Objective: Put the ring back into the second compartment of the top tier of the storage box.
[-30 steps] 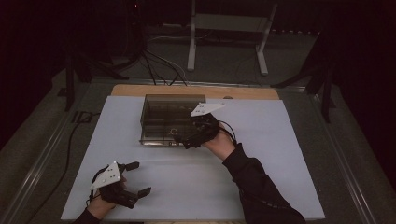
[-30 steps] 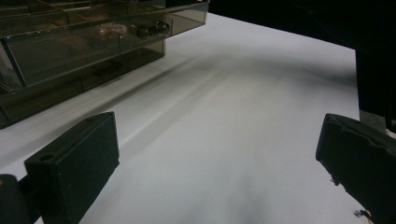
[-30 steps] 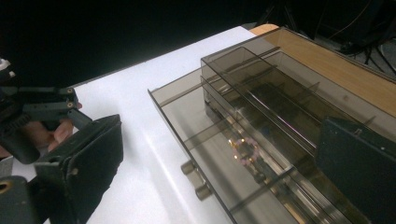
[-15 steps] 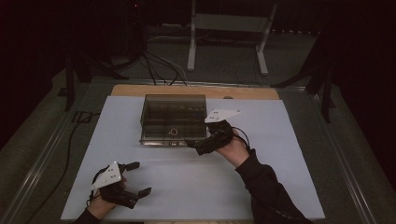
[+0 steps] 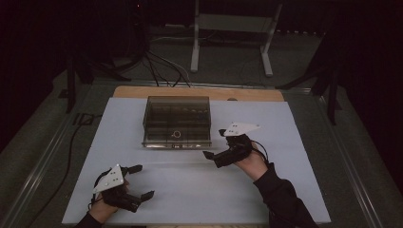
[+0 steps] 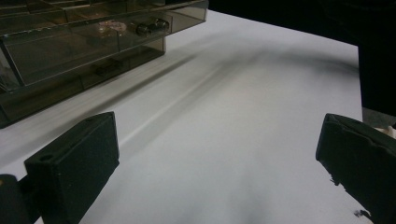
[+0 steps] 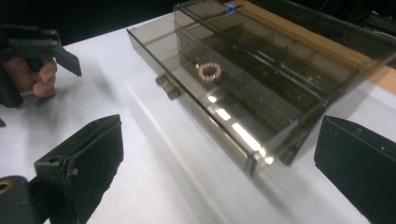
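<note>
Sitting toward the far middle of the white mat (image 5: 199,190), the smoky transparent drawer box (image 5: 177,121) is the thing being worked on; its shallow drawer (image 7: 205,88) appears to be pulled out a little toward the person, with a small beaded ring (image 7: 208,71) lying inside and a little knob (image 7: 167,87) on its front. The right gripper (image 5: 214,142) hangs just beside the box's near right corner, jaws spread wide and holding nothing. The left gripper (image 5: 141,181) rests well apart from the box, near the mat's front edge, likewise spread and empty.

Judging from this, the main risk is the light box sliding or twisting on the smooth mat if the right gripper pushes or pulls the drawer with nothing bracing the casing, since the left gripper is too far from the box to steady it. A jaw coming in at an angle could also miss the small knob and skid off the glossy front, and a jolt could toss the ring out of its compartment.

No brand, label or legible writing appears on the box, the mat or the grippers.
</note>
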A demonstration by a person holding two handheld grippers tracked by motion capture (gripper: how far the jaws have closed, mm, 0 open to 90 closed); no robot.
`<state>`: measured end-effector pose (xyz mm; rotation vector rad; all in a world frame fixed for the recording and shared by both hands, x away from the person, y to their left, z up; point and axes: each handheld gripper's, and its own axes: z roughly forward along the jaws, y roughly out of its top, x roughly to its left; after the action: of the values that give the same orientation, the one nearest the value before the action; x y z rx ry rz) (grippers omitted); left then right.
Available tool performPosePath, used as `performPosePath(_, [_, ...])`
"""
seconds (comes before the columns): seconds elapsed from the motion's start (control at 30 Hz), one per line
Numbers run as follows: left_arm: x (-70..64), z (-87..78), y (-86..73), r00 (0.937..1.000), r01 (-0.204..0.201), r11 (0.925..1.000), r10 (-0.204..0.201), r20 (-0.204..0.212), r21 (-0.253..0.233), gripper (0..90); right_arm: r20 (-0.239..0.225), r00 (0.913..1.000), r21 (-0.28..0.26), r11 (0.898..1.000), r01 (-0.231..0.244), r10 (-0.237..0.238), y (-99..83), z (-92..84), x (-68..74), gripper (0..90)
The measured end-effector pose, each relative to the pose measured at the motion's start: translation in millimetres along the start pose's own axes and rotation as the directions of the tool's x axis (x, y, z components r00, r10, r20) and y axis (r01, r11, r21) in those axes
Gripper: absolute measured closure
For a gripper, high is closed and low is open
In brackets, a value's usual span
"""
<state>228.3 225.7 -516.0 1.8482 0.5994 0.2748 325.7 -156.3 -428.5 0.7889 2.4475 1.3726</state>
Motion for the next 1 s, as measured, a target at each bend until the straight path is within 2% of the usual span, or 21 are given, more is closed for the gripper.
performPosePath(0.2, [0.2,-0.1,-0.1,1.0,0.003,1.0,-0.003,-0.001,0.0,0.6,0.01,0.9994,-0.002,0.999,-0.032,0.032,-20.9,-7.6,-3.1,1.2])
performPosePath(0.53, [0.0,0.5,-0.3,1.0,0.003,1.0,-0.003,-0.005,0.004,0.6,0.017,0.9988,0.031,0.998,-0.047,0.046,-51.9,-7.4,-5.8,1.2])
performPosePath(0.67, [-0.1,0.3,-0.1,1.0,0.003,1.0,-0.003,-0.007,0.003,0.6,0.02,0.9986,0.034,0.998,-0.05,0.05,-58.7,-9.3,-6.5,1.2])
performPosePath(0.83, [-0.1,0.1,-0.1,1.0,0.005,1.0,-0.004,-0.006,0.003,0.6,0.024,0.9972,0.025,0.997,-0.072,0.071,-72.8,-16.9,-7.3,1.2])
performPosePath(1.0, [-0.8,0.3,0.0,1.0,-0.003,1.0,0.004,-0.009,0.007,0.6,0.034,0.9954,0.038,0.995,-0.091,0.09,-87.4,-24.9,-8.7,1.2])
